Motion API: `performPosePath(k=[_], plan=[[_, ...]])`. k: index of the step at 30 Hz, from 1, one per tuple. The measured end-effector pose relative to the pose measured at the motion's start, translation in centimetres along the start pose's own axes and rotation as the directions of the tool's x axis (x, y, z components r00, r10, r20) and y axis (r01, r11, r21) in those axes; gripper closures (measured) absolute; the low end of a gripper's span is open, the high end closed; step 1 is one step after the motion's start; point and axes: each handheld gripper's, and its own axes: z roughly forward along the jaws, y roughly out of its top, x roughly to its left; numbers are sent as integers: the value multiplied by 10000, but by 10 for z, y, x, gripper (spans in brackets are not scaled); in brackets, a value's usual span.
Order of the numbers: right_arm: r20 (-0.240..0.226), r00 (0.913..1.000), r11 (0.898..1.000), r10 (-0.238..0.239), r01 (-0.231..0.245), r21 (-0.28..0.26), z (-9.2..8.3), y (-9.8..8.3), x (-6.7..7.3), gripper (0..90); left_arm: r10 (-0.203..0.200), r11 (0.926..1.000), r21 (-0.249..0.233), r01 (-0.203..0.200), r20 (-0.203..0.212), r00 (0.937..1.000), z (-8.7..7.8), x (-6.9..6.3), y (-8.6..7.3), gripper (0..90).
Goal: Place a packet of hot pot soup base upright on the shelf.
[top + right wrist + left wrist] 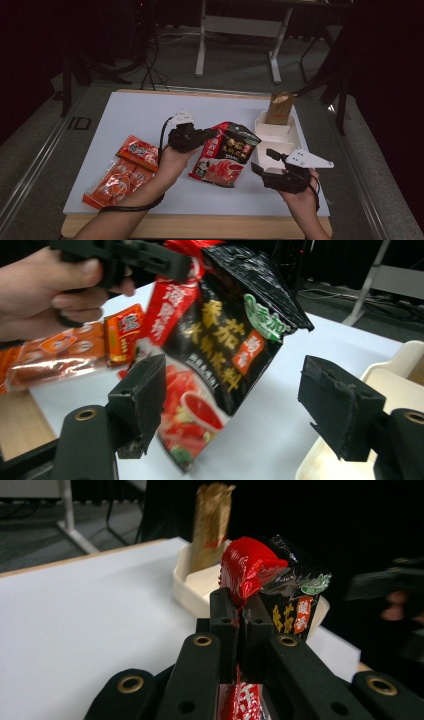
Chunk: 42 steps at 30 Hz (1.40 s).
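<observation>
Pinching the black-and-red sauce packet (227, 152) by its top edge, the clenched left gripper (212, 134) holds it near the table's (135, 112) middle, so the released right gripper (263, 160) should steady its swing before the white tray (295, 127).
</observation>
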Motion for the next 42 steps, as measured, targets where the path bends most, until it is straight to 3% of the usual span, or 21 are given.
performPosePath(k=[4,5,7,14,21,25,31,36,42], plan=[[201,9997,9999,102,-103,30,5,6,-7,289,-42,10000,-70,44,268,9996,0,-5,2,872],[169,9997,9998,180,-181,40,6,7,-9,290,-21,9998,-215,33,575,9983,0,-8,2,872],[135,9992,9993,375,-376,50,10,12,-16,330,-8,9993,-364,37,784,9969,0,-11,2,871],[-149,9998,9999,101,-99,73,10,20,-16,586,-167,9937,-1079,302,1243,9921,-2,-13,3,870],[-565,9982,9996,197,-209,-200,5,30,-16,692,-152,9873,-1544,376,1441,9894,-2,-14,1,868],[-963,9940,9984,514,-536,-202,4,34,-18,739,-201,9866,-1570,449,1560,9876,-3,-11,0,867],[-987,9935,9983,565,-579,-119,4,40,-17,774,-258,9897,-1348,491,1698,9851,-6,-8,0,848],[-719,9973,9999,139,-144,-63,2,46,-13,787,-145,9927,-1155,348,1726,9849,-8,-7,1,821],[-577,9983,9998,-38,28,-183,-2,52,-13,794,-94,9945,-1009,294,1935,9810,-7,-5,2,769]])
